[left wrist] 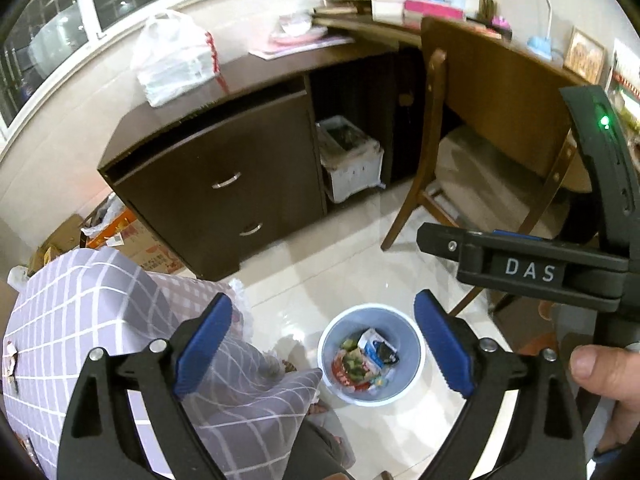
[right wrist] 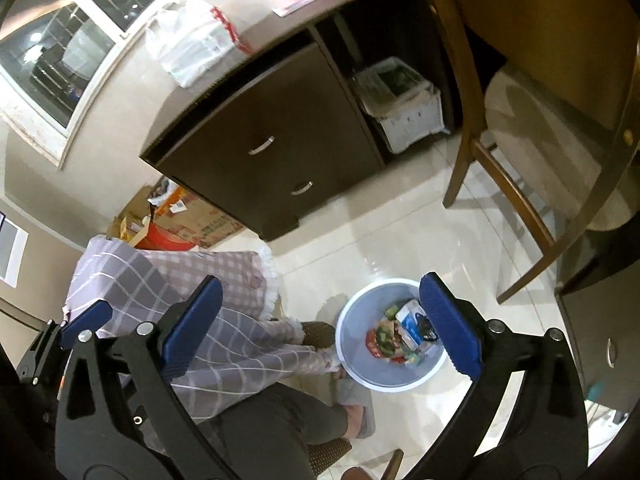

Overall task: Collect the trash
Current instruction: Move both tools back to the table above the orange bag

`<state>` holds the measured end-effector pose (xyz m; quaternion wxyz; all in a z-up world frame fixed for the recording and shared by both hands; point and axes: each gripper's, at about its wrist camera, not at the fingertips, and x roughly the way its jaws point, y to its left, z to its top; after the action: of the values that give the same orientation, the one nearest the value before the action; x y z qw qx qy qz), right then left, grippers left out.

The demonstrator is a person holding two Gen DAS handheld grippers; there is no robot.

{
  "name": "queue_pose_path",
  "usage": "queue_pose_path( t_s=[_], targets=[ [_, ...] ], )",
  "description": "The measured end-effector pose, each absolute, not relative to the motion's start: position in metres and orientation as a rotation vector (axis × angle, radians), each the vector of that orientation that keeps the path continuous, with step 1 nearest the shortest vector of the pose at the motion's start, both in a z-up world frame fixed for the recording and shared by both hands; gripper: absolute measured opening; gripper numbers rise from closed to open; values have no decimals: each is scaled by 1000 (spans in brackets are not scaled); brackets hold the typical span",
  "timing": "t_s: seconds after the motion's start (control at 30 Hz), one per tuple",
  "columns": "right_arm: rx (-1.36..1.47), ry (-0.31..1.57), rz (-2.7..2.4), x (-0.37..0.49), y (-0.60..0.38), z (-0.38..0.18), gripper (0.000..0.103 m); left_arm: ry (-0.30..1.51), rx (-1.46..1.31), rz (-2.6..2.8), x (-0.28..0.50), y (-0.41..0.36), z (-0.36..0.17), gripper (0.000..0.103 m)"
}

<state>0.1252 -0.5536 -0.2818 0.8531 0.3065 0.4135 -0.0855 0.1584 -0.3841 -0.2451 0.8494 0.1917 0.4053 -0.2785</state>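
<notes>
Pale glossy floor tiles (left wrist: pixel 352 264) fill the middle of both views, with a dark desk surface (left wrist: pixel 256 68) and its drawers (left wrist: pixel 236 200) behind, and a wooden chair (left wrist: pixel 472 92) to the right. On the floor stands a light blue bin (left wrist: pixel 370 360), upright, with wrappers and packets (left wrist: pixel 366 360) already lying in its bottom. Both tools hang well above it, looking down.

The left hand-held gripper (left wrist: pixel 322 354) is released, its blue pads wide apart and holding nothing. The right hand-held gripper (right wrist: pixel 320 330) is likewise spread and empty. A white plastic bag (left wrist: pixel 176 60) sits on the surface; a checked cloth (left wrist: pixel 116 320) drapes just left of the bin.

Judging from this, trash is collected and the next grasp may be the bin's rim. The risk: a thin, smooth rim could slip from the pads, or a one-sided lift could tip the bin and spill the wrappers. The cloth edge near the bin might also get pinched along with it.
</notes>
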Motion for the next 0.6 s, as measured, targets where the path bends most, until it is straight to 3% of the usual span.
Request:
queue_pose_path(
  t_s=[0.6],
  targets=[
    [498,753,-81,131,-463,-186,97,696,208,-474,147,-269,-161,92]
  ],
)
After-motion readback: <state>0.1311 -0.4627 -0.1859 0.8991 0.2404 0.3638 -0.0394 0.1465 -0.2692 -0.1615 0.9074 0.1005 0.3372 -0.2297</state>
